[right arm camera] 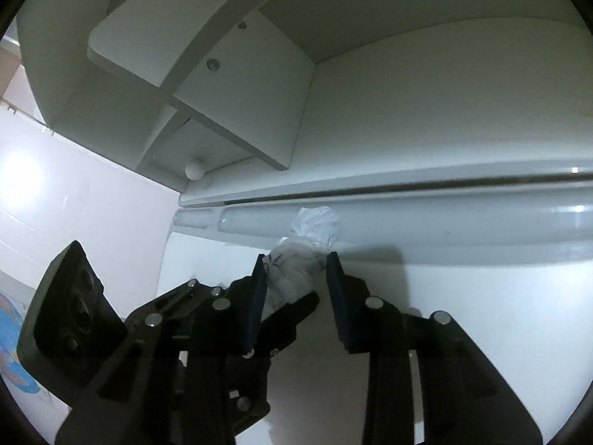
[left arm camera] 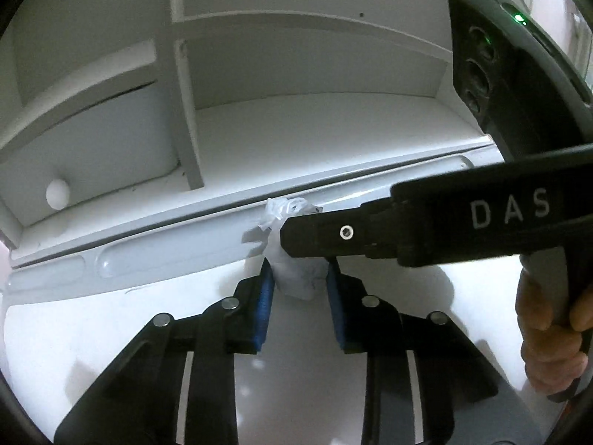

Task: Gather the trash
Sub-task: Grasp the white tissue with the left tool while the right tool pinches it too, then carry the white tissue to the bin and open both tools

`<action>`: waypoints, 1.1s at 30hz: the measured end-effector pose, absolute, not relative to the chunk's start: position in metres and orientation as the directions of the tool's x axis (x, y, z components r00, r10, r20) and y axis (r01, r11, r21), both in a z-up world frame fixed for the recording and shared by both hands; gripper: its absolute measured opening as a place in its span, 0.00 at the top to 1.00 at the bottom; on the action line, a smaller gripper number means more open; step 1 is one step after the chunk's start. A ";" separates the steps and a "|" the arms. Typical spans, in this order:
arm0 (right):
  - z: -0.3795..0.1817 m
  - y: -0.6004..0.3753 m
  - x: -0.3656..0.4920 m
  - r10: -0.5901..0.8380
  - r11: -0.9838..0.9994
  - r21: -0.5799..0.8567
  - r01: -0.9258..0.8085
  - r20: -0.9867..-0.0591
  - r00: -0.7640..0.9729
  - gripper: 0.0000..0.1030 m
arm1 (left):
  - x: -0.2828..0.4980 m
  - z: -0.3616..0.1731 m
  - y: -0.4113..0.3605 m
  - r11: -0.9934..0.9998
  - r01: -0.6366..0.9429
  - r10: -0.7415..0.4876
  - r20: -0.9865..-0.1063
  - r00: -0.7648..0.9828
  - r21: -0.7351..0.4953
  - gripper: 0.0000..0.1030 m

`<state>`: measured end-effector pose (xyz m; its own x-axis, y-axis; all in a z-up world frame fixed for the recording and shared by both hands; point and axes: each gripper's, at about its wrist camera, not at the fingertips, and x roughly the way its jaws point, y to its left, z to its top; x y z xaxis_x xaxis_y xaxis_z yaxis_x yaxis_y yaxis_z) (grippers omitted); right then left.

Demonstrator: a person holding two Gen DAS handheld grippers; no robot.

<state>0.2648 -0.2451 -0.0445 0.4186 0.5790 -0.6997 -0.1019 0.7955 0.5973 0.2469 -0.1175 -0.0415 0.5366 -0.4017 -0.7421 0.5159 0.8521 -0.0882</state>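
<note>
Both grippers meet at one crumpled white wad of paper (left arm camera: 292, 278) that lies on a white top (left arm camera: 111, 333), right against a grey ridged rail (left arm camera: 166, 256) along its far edge. In the left wrist view the left gripper (left arm camera: 300, 278) has its blue pads (left arm camera: 265, 296) narrowed around the wad's lower part; the left pad touches the paper, while the right pad sits just beside it, so a firm pinch cannot be told. The right gripper's black finger (left arm camera: 326, 237) crosses in from the right and covers the wad's upper part; a hand (left arm camera: 552, 337) holds its handle at the right edge. In the right wrist view the right gripper (right arm camera: 296, 274) is partly closed, with the wad (right arm camera: 296, 270) between its pads; the left pad (right arm camera: 257, 296) is against the paper and the right pad stands slightly clear. The left gripper (right arm camera: 292, 315) reaches in from the lower left below the wad. Behind the rail stand white shelves (left arm camera: 185, 111) and a drawer with a round knob (left arm camera: 57, 193).
</note>
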 end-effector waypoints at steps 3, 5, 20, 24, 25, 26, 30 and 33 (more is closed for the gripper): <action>-0.036 -0.250 0.248 0.568 0.803 0.587 -0.107 -0.699 0.435 0.69 | 0.230 -0.031 -0.127 0.840 0.536 -0.415 -0.736 0.535 -0.084 0.75; -0.025 -0.260 0.225 0.559 0.806 0.582 -0.104 -0.692 0.458 0.69 | 0.212 -0.021 -0.135 0.830 0.551 -0.430 -0.729 0.533 -0.087 0.75; 0.007 -0.463 -0.122 0.255 0.794 0.566 0.221 -0.641 0.724 0.69 | -0.065 0.017 -0.364 0.508 0.860 -0.641 -0.686 0.344 -0.044 0.75; -0.010 -0.521 -0.233 0.118 0.737 0.567 0.368 -0.644 0.756 0.69 | -0.149 0.003 -0.433 0.360 0.932 -0.679 -0.694 0.240 -0.030 0.75; -0.014 -0.532 -0.251 0.097 0.721 0.571 0.392 -0.644 0.759 0.69 | -0.166 -0.002 -0.446 0.327 0.944 -0.685 -0.697 0.213 -0.033 0.75; -0.022 -0.545 -0.278 0.070 0.697 0.578 0.425 -0.644 0.762 0.69 | -0.186 -0.008 -0.462 0.286 0.958 -0.688 -0.703 0.180 -0.035 0.75; -0.057 -0.580 -0.358 0.002 0.604 0.612 0.510 -0.642 0.767 0.69 | -0.244 -0.033 -0.506 0.167 0.986 -0.674 -0.733 0.097 -0.023 0.75; -0.087 -0.599 -0.401 -0.026 0.541 0.634 0.553 -0.644 0.764 0.69 | -0.256 -0.059 -0.532 0.101 0.994 -0.649 -0.760 0.043 -0.030 0.75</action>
<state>-0.4009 -0.5990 -0.0867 0.7645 -0.0257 -0.6442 0.5526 0.5406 0.6343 -0.2562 -0.5322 -0.0586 0.0434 -0.6490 -0.7596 0.9944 0.1014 -0.0298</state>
